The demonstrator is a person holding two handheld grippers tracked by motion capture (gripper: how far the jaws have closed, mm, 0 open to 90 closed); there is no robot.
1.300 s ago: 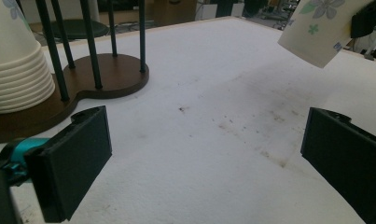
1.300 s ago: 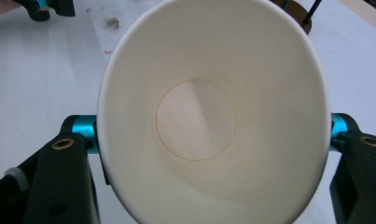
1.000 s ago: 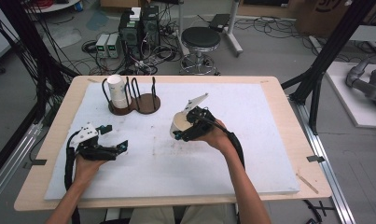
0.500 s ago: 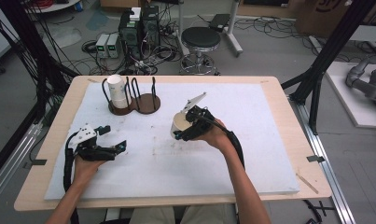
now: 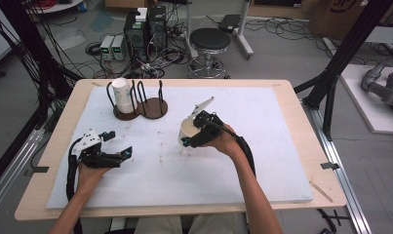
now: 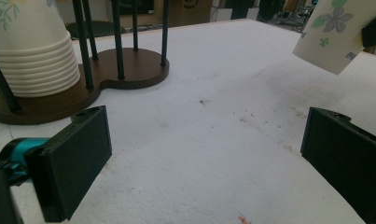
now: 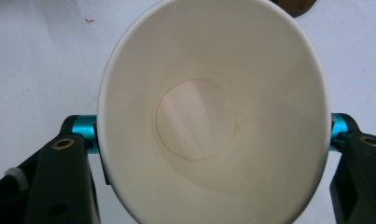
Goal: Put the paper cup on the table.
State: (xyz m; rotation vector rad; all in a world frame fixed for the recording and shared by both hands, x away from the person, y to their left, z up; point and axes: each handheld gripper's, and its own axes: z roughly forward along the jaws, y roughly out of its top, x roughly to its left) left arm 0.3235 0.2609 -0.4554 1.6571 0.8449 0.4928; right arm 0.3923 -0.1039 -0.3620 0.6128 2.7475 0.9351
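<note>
High view, near to far: two forearms are seen coming in from the near edge of a light wooden table covered w/ a white foam mat. At near left the left gripper is held just over the mat, jaws spread wide w/ nothing between them; in the left gripper view bare mat w/ a few small specks is seen betw. the two black pads.

Approx. mid-table, slightly right of centre, the right gripper is closed on a white paper cup with a green and grey flower print. The cup is held tilted, clear of the mat, mouth turned toward the gripper's camera. In the right gripper view the cup is gripped at both sides by the jaws, its rim squeezed to an oval, and its empty inside and round bottom are seen. Its printed outer wall is seen at top right of the left gripper view, well apart from the left jaws.

Farther off, at far left of the mat, a dark brown wooden cup holder with thin upright black rods is placed. A stack of white paper cups stands mouth-down in its left ring; the right ring is seen empty. The stacked rims are seen at upper left of the left gripper view.

Beyond the table, a black round stool and computer boxes w/ cables are seen on the floor.
</note>
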